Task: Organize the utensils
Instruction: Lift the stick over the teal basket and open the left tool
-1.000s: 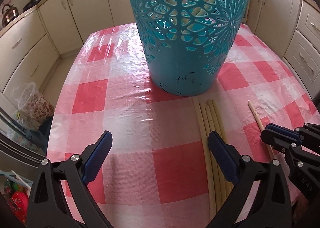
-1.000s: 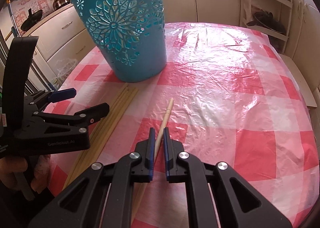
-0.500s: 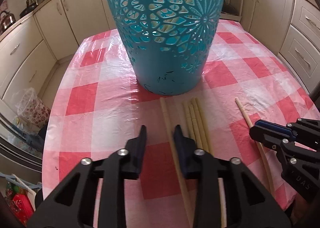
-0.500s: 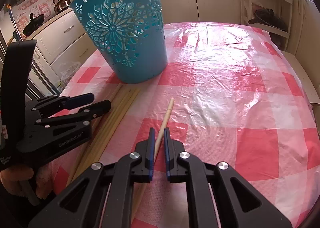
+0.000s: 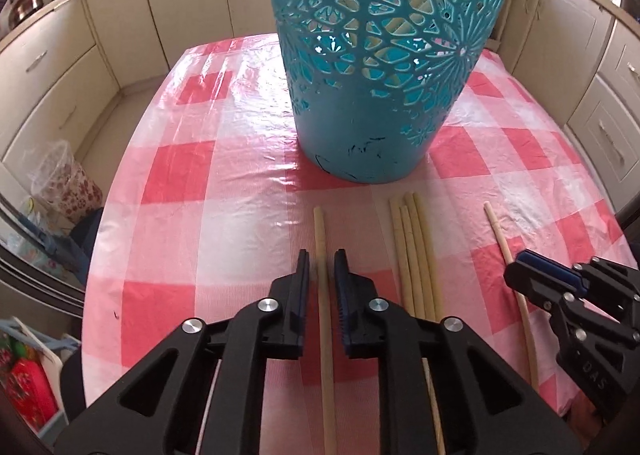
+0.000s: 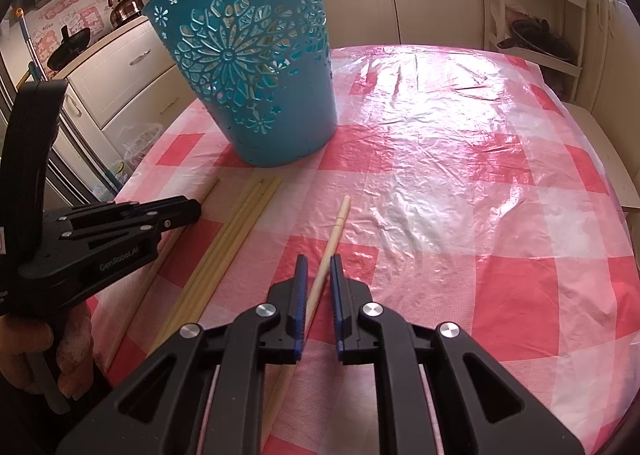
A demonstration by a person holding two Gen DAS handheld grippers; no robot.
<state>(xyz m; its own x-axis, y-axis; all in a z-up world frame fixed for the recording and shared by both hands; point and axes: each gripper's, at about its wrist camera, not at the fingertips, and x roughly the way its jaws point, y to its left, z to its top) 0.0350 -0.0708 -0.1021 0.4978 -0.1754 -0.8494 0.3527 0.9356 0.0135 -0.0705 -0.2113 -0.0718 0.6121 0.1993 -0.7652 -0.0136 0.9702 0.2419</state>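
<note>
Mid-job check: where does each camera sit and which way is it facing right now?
Left wrist: on the left tongs, tilted down at the table, facing the basket; a chopstick between them; right tongs at the right edge.
Right wrist: on the right tongs, tilted down; another chopstick between them; left tongs and hand at left.
Shared: basket, loose chopsticks.

Teal basket (image 5: pixel 384 67) with cut-out flower pattern; red-and-white checked cloth (image 6: pixel 460 183); pale cream chopsticks (image 5: pixel 416 251); cream cabinets (image 5: pixel 52 67).
</note>
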